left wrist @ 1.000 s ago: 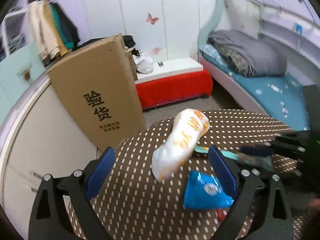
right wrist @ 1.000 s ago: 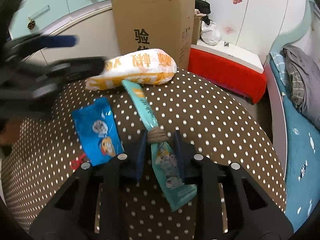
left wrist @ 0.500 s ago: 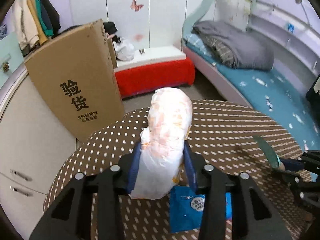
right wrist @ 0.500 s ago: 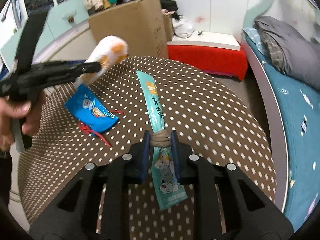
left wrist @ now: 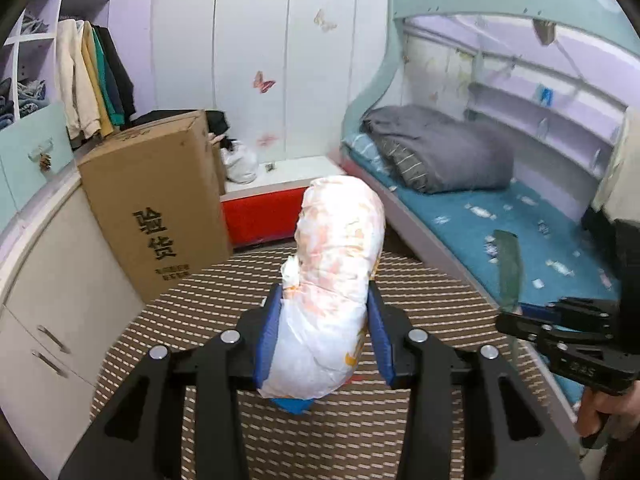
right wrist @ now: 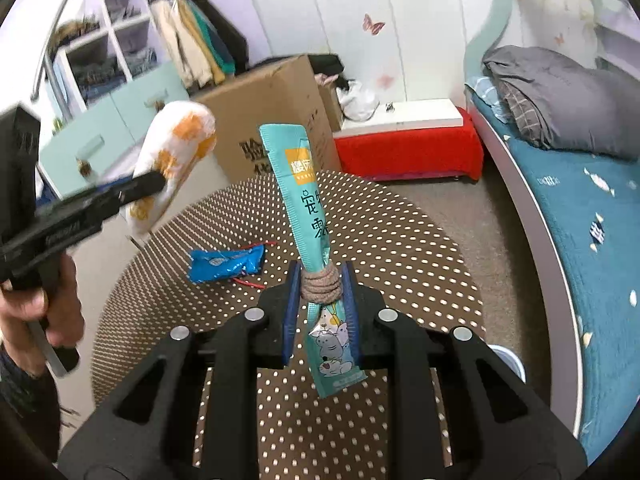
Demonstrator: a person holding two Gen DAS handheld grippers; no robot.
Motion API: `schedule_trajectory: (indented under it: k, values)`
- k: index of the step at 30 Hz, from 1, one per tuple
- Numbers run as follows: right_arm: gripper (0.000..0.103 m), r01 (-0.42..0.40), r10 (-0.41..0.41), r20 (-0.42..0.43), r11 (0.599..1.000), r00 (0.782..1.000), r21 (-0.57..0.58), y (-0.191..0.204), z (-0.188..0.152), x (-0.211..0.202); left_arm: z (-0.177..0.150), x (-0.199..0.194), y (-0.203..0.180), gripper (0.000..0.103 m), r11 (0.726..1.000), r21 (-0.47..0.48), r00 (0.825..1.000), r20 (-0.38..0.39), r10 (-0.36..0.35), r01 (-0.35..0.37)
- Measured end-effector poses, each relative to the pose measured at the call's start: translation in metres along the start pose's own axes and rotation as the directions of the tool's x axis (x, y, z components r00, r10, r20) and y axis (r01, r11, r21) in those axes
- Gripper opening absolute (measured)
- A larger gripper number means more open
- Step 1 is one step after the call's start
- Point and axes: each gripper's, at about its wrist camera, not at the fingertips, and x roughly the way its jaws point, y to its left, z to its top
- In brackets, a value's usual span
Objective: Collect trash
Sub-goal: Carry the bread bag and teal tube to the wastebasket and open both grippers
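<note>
My left gripper (left wrist: pixel 325 334) is shut on a puffy white and orange snack bag (left wrist: pixel 334 280), lifted above the round brown dotted table (left wrist: pixel 200 304). The same bag (right wrist: pixel 172 164) shows at the left of the right wrist view, held up off the table. My right gripper (right wrist: pixel 320 292) is shut on a long teal snack packet (right wrist: pixel 304 200) with a beige hair tie (right wrist: pixel 320 286) wound round it, also raised. That packet (left wrist: pixel 508 268) appears dark at the right of the left wrist view. A blue wrapper (right wrist: pixel 226 264) with a red string lies on the table (right wrist: pixel 400 248).
A tall cardboard box (left wrist: pixel 156 204) stands beyond the table beside a white cabinet (left wrist: pixel 48 304). A red and white step (right wrist: pixel 404 144) and a bunk bed (right wrist: pixel 580 184) with grey bedding lie to the right. A person's hand (right wrist: pixel 36 304) grips the left tool.
The left gripper closed on the white and orange bag and raised it off the table. The right gripper lifted the teal packet, and both moved up and back.
</note>
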Motion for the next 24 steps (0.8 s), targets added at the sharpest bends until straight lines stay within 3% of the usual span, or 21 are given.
schedule_trajectory:
  k: [5,12,15,19,24]
  values:
    - [0.021,0.027,-0.029,0.047,0.999,0.998,0.044,-0.023,-0.005,-0.035,-0.007,-0.019,-0.039,0.040,0.998,0.007,0.998,0.013,-0.062,0.062]
    - [0.021,0.098,-0.112,0.058,0.975,0.992,0.200,-0.101,-0.029,-0.068,-0.021,-0.012,-0.110,0.041,0.986,0.023,0.986,-0.023,-0.164,0.165]
    - [0.021,0.137,-0.148,0.019,0.950,0.989,0.279,-0.143,-0.050,-0.066,-0.027,0.000,-0.138,0.041,0.980,0.031,0.980,-0.049,-0.193,0.195]
    - [0.021,0.204,-0.179,-0.100,0.898,0.979,0.391,-0.208,-0.092,-0.035,-0.033,0.020,-0.178,0.041,0.969,0.058,0.968,-0.096,-0.232,0.239]
    - [0.021,0.239,-0.159,-0.201,0.844,0.967,0.480,-0.257,-0.132,0.009,-0.037,0.047,-0.222,0.041,0.956,0.103,0.955,-0.148,-0.258,0.274]
